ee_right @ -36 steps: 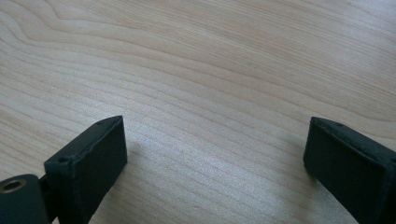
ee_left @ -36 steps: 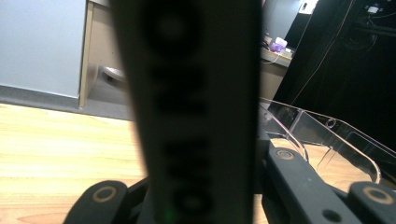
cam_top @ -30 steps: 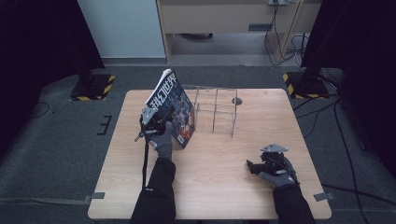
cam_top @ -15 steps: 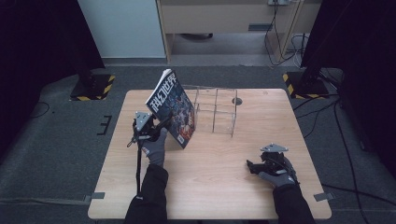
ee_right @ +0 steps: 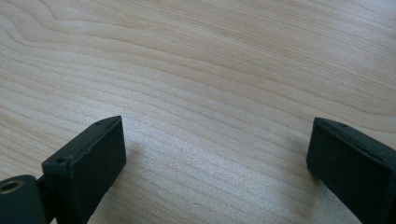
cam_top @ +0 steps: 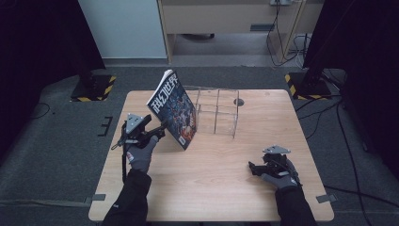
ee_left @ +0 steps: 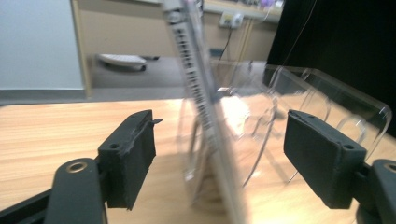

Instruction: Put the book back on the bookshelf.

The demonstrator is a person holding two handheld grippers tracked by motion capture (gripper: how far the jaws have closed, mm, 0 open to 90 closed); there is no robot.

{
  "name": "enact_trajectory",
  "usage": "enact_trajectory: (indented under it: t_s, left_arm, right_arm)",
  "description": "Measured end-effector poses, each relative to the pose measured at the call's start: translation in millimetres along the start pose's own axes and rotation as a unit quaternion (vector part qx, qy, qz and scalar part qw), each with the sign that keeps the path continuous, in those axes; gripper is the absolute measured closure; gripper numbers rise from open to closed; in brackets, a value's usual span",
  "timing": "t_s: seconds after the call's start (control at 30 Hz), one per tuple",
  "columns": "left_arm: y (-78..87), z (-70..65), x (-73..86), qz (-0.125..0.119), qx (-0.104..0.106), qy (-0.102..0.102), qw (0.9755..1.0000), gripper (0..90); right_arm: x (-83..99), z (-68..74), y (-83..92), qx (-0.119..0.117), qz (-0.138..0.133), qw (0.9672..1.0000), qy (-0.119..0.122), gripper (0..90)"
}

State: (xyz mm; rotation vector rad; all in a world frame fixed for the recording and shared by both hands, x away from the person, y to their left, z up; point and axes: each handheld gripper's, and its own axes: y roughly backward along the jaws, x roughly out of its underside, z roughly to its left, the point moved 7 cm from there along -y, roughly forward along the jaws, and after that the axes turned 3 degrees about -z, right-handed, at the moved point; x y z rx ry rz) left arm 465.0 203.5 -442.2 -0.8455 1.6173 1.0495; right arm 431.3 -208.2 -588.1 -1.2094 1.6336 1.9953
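Magazine (cam_top: pixel 172 109) with a blue illustrated cover stands tilted on the wooden table (cam_top: pixel 211 183), leaning against the left end of a clear acrylic rack (cam_top: pixel 216 110) near the table's far edge. Left claw (cam_top: pixel 157 133) sits just left of it, jaws spread wide and nothing between them but the magazine's blurred spine (ee_left: pixel 198 93) ahead. Right claw (cam_top: pixel 254 168) rests on the table near the right front, jaws wide apart over bare wood (ee_right: pixel 210 93).
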Motion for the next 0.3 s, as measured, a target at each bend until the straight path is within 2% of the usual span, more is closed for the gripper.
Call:
enact_trajectory:
  t_s: [0.13, 0.23, 0.3]
  left_arm:
    - [16.9, 7.6, 12.8, 0.031, -0.001, -0.019, 0.9993, 22.3]
    - [27.7, 11.9, 27.3, 0.057, 0.001, -0.030, 0.9979, 21.4]
    - [33.4, 15.9, 37.2, 0.073, 0.001, -0.030, 0.9969, 21.2]
  right_arm:
    - [0.2, -0.1, 0.8, 0.003, 0.001, 1.0000, 0.001, 4.9]
    - [0.4, -1.6, 3.4, 0.006, 0.004, 1.0000, 0.002, 6.1]
    - [0.3, -3.7, 5.5, 0.007, 0.002, 1.0000, -0.002, 6.2]
